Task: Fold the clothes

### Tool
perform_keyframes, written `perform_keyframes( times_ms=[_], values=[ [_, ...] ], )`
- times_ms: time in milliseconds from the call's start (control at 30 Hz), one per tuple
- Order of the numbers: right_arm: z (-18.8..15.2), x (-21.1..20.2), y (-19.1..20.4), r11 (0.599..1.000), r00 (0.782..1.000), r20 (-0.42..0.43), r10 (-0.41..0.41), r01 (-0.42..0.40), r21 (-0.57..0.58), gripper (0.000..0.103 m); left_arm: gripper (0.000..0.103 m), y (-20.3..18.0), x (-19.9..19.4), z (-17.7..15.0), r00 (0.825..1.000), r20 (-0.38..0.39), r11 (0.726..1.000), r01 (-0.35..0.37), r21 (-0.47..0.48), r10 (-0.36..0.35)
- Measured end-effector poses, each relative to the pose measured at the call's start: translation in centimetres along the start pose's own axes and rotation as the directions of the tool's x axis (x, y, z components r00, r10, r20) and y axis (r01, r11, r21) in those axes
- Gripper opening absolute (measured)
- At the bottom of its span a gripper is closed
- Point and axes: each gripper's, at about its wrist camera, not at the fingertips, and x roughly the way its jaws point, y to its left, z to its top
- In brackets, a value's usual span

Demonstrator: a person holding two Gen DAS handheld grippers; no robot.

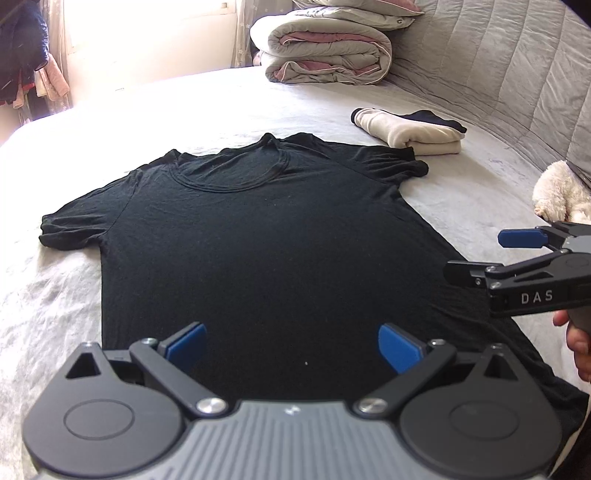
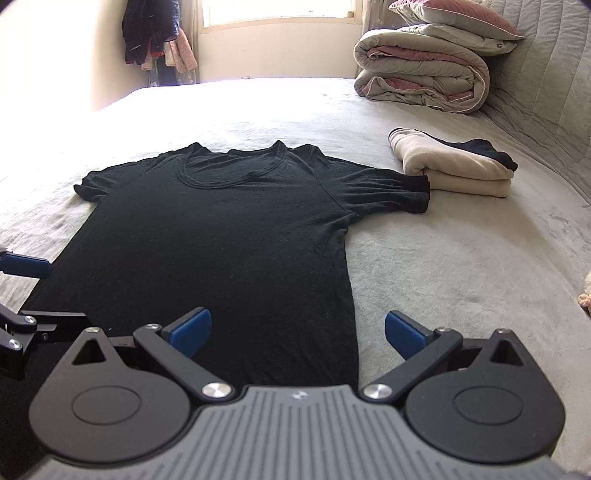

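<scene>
While both claws gape, left claw (image 1: 291, 349), right claw (image 2: 297, 334), black tee (image 1: 258, 236) flat, collar pointing away.

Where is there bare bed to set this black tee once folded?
Free: the wide bedspread right of the black tee, in front of the folded cream garment; also the bright stretch beyond the collar, left of the rolled duvet. Crowded: the tee's right sleeve nearly meets the cream garment.

One black T-shirt (image 1: 258, 236); one folded cream garment (image 1: 410, 129); one rolled duvet (image 1: 321, 48); one pillow (image 2: 458, 16); two grippers: left gripper (image 1: 291, 347), right gripper (image 2: 297, 334).
</scene>
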Motion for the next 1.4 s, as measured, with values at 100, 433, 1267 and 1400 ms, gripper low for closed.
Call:
perform_keyframes(
  times_ms=[100, 433, 1267, 1400],
  values=[
    [0.9, 1.5, -0.9, 1.000, 1.000, 0.002, -0.012, 0.012, 0.005, 0.102, 0.100, 0.9, 2.0, 1.2, 1.000, 0.002, 0.999, -0.023, -0.033, 0.023],
    [3.4, 6.9, -4.1, 0.996, 0.999, 0.036, -0.030, 0.027, 0.081, 0.103, 0.101, 2.8, 8.1, 5.2, 0.997, 0.054, 0.987, -0.045, -0.151, 0.053],
    [9.1, 15.1, -6.6, 0.856, 0.915, 0.113, -0.388, 0.312, 0.412, 0.009, 0.101, 7.0, 15.9, 7.8, 0.968, 0.244, 0.966, 0.006, -0.257, 0.059],
    [9.8, 14.5, -4.4, 0.880, 0.900, 0.186, -0.394, 0.312, 0.357, 0.009, 0.100, 8.4, 15.4, 7.4, 0.964, 0.265, 0.956, 0.089, -0.280, -0.012]
  ],
)
